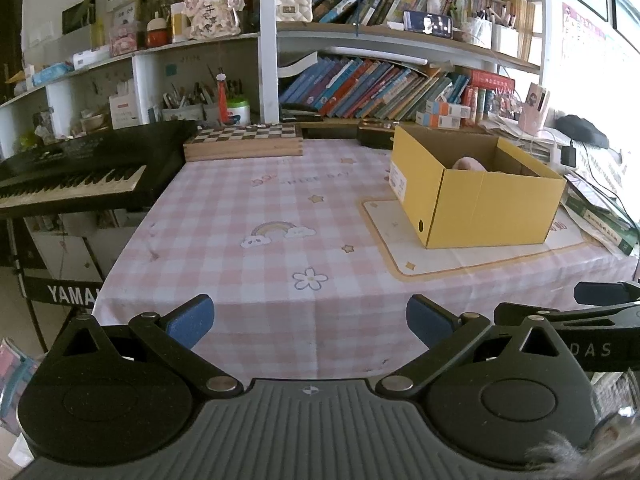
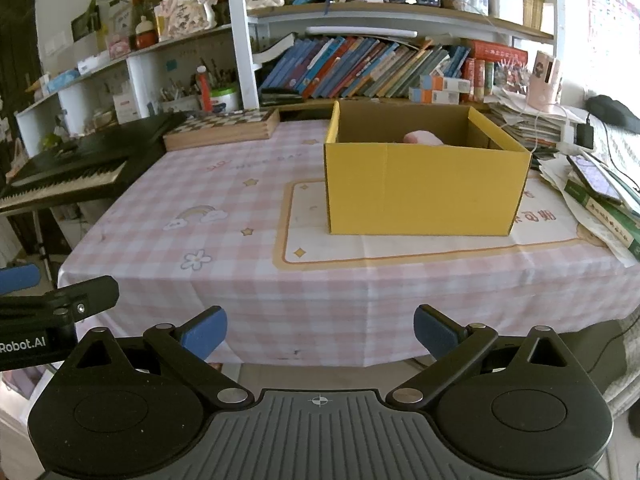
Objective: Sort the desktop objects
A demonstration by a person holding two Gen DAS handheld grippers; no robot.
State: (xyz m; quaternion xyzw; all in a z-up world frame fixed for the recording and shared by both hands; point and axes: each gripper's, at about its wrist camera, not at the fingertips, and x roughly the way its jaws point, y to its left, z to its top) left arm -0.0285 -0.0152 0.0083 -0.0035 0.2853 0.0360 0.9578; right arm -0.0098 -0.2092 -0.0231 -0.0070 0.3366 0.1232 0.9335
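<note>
A yellow cardboard box (image 1: 484, 204) (image 2: 420, 188) stands open-topped on a cream mat (image 1: 400, 240) (image 2: 320, 240) at the right of the pink checked tablecloth (image 1: 260, 208) (image 2: 200, 200). Inside it a pink soft object (image 1: 468, 164) (image 2: 422, 138) shows just above the rim; the rest of the inside is hidden. My left gripper (image 1: 310, 322) hangs open over the table's front edge, nothing between its blue pads. My right gripper (image 2: 320, 334) is open too, back from the table front, level with the box. Each gripper shows at the edge of the other's view.
A black keyboard (image 1: 80, 176) (image 2: 68, 172) juts in at the left. A wooden chessboard box (image 1: 244, 140) (image 2: 222, 126) sits at the back. Books, papers and a phone (image 2: 596, 180) pile at the right edge. Bookshelves (image 1: 380, 88) line the back wall.
</note>
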